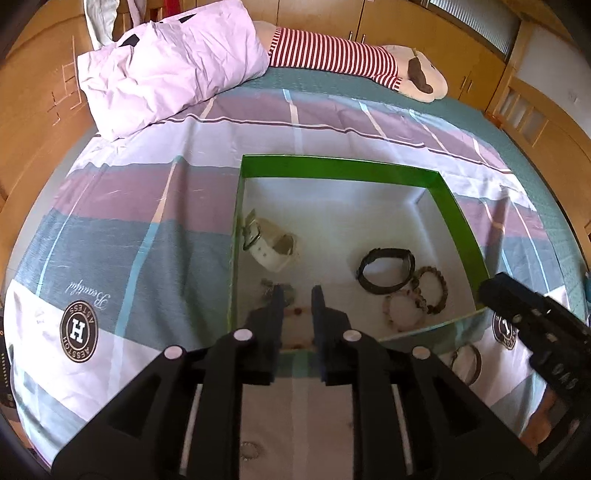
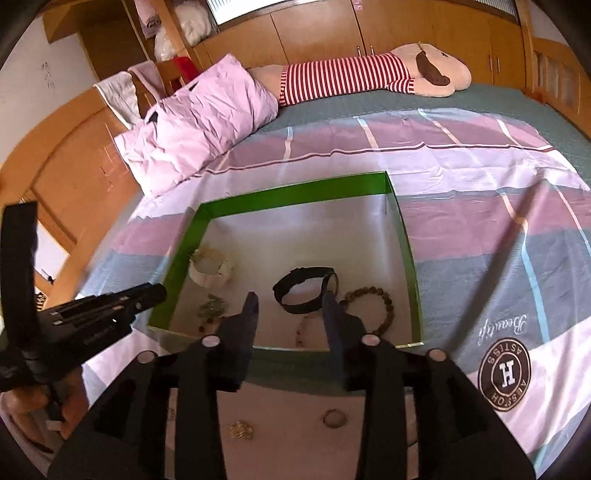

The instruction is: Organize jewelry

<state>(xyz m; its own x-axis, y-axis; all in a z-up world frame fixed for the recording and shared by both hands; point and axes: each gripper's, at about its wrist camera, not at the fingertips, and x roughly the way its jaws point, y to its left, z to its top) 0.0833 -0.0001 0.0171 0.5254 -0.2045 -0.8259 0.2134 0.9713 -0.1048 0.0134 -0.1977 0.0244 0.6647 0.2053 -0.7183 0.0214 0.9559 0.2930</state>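
we hover our left gripper narrowly parted and our right gripper wider, both empty, over the green box holding watches and bracelets; a ring lies outside on the bedspread.

A bed with a striped purple, grey and white cover fills the room. A pink pillow and a striped plush toy lie near wooden cabinets. Daylight enters through a window.
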